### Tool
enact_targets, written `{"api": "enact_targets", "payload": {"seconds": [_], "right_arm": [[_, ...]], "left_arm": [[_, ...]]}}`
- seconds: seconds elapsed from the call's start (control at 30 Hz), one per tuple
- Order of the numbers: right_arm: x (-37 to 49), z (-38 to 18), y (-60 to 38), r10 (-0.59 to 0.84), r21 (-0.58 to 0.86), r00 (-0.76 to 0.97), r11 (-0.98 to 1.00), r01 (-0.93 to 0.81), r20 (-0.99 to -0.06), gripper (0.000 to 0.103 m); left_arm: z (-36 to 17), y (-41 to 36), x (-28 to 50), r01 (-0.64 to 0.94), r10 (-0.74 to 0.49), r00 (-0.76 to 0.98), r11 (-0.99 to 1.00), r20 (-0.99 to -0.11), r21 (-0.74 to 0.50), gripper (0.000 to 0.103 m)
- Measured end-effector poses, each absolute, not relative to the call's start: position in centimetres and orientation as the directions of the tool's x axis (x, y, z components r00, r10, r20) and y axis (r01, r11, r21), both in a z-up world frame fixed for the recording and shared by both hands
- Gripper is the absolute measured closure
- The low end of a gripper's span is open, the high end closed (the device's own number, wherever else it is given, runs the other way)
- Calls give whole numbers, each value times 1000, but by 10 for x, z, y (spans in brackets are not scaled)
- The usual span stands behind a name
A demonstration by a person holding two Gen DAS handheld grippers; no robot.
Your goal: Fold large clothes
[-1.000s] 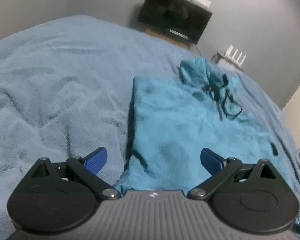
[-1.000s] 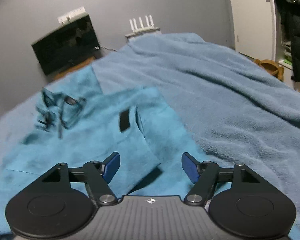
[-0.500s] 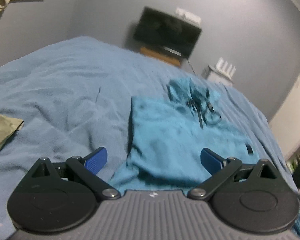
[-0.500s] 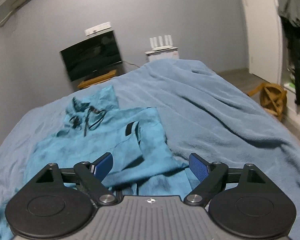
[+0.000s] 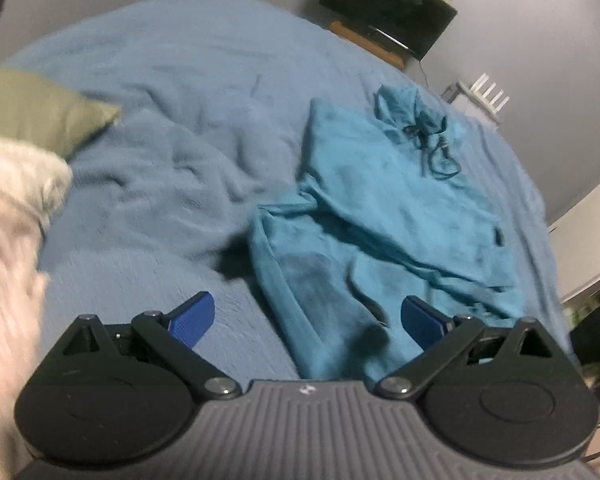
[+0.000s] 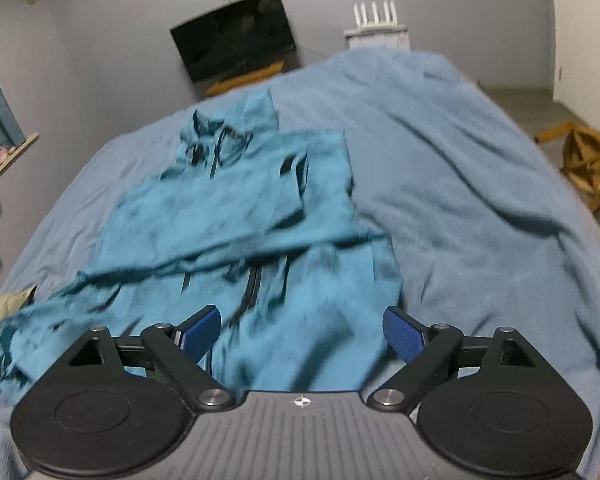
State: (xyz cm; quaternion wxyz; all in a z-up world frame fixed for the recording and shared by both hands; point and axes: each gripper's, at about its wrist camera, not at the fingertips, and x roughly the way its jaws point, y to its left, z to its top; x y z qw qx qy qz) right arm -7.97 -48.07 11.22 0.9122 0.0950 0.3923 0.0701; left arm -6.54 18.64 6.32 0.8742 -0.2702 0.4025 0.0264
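Both grippers have drawn back and risen from the teal fleece zip-up jacket [image 6: 236, 216], so more of it shows than a second ago, with one sleeve now laid across its body. It lies ahead of and below both pairs of jaws on the blue plush bed cover [image 6: 480, 184], its long axis running away toward the collar. The hem is nearest, under the right gripper [image 6: 302, 330], whose jaws are opening with nothing between them. The left gripper [image 5: 306, 320] is released too, empty, over the jacket's left edge. An olive cushion [image 5: 40, 116] lies well to its left.
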Motion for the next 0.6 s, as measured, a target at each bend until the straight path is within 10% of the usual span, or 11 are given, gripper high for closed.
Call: {"api": "enact_targets", "payload": {"seconds": [0.2, 0.6], "right_arm": [[-88, 99, -493, 201, 246, 667, 969, -27, -718, 13], [-76, 83, -486, 310, 373, 588, 928, -14, -748, 18]], "left_arm": [[87, 169, -80, -165, -351, 663, 793, -661, -587, 3], [77, 171, -75, -204, -257, 608, 864, -751, -461, 4]]}}
